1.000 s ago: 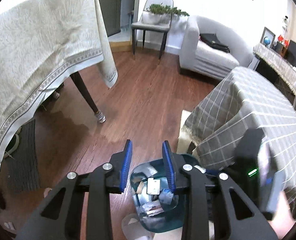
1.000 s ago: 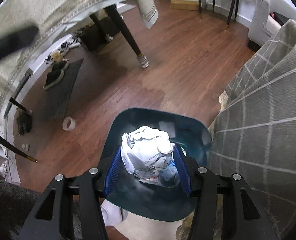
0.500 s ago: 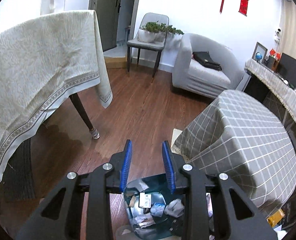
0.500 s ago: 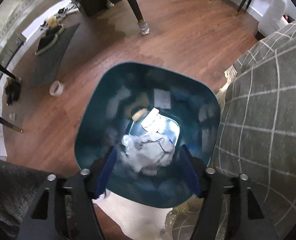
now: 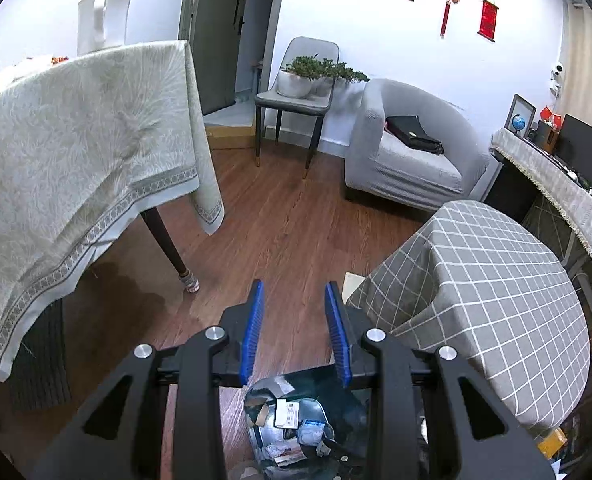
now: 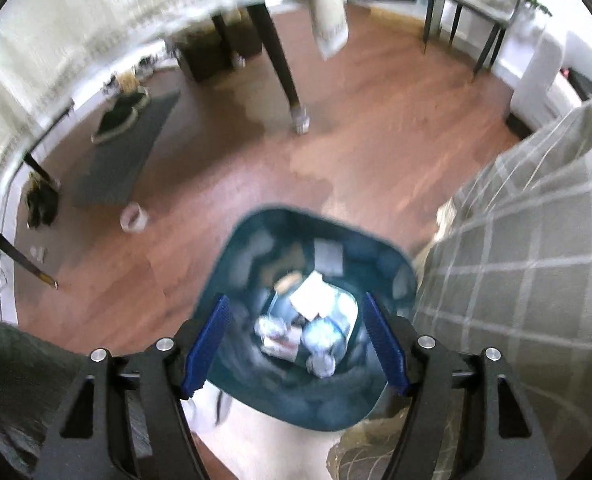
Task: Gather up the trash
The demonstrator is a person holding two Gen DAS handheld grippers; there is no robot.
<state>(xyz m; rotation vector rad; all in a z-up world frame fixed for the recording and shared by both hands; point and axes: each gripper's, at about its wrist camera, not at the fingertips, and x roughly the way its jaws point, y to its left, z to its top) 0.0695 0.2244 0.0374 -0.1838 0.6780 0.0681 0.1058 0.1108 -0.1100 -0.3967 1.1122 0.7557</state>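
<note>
A dark teal trash bin [image 6: 252, 248] stands on the wooden floor, straight below my right gripper [image 6: 296, 298]. That gripper is open, with only air between its blue pads [image 6: 210, 340]. Paper scraps and crumpled white paper [image 6: 274, 330] lie at the bottom of the bin, blurred by motion. In the left wrist view the same bin [image 5: 347, 400] shows at the bottom edge, with cards and wrappers [image 5: 290, 416] inside. My left gripper [image 5: 294, 286] hangs above it, open by a narrow gap and holding nothing.
A table under a cream cloth [image 5: 76, 152] stands at the left, its dark leg [image 5: 172, 252] near the bin. Right of the bin is grey checked cloth [image 5: 495, 300]. A tape roll [image 6: 134, 218] and a dark mat [image 6: 128, 152] lie on the floor. A grey sofa [image 5: 407, 160] is at the back.
My right gripper's jaws spread and let go of the crumpled paper ball, which fell into the bin. My left gripper rose, so the bin slid down in its view.
</note>
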